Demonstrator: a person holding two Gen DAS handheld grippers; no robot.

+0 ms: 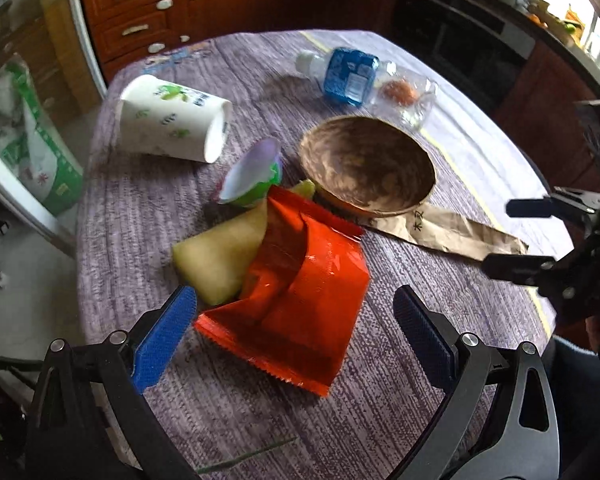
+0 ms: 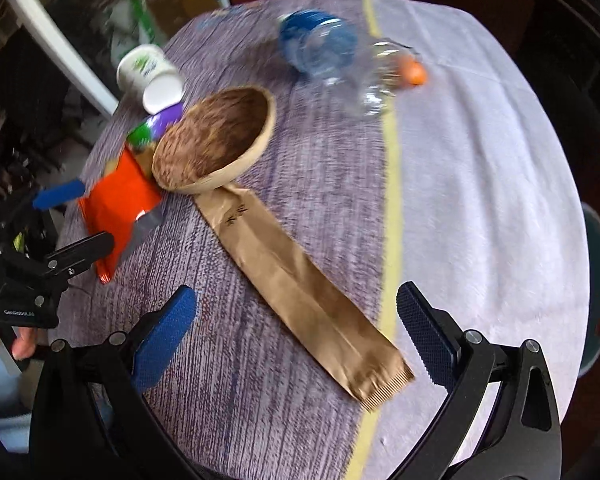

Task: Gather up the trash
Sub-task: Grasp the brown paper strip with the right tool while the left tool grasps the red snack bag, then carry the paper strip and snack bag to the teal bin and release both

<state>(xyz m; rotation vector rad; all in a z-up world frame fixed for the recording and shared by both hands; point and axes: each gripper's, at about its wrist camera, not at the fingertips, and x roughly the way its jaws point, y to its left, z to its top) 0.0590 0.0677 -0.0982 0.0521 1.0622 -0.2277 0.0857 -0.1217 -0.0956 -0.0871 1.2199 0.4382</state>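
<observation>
With both jaws spread and empty, lower the left hand-held gripper (image 1: 294, 334) squarely over the orange wrapper (image 1: 296, 300); keep the right hand-held gripper (image 2: 296, 334) clear.

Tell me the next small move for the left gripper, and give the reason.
Probably lower the left gripper and close it on the near edge of the orange snack wrapper. Its blue fingers are spread wide on either side of the wrapper, which lies nearest on the table. The right gripper, also open, faces the brown paper bag.
</observation>
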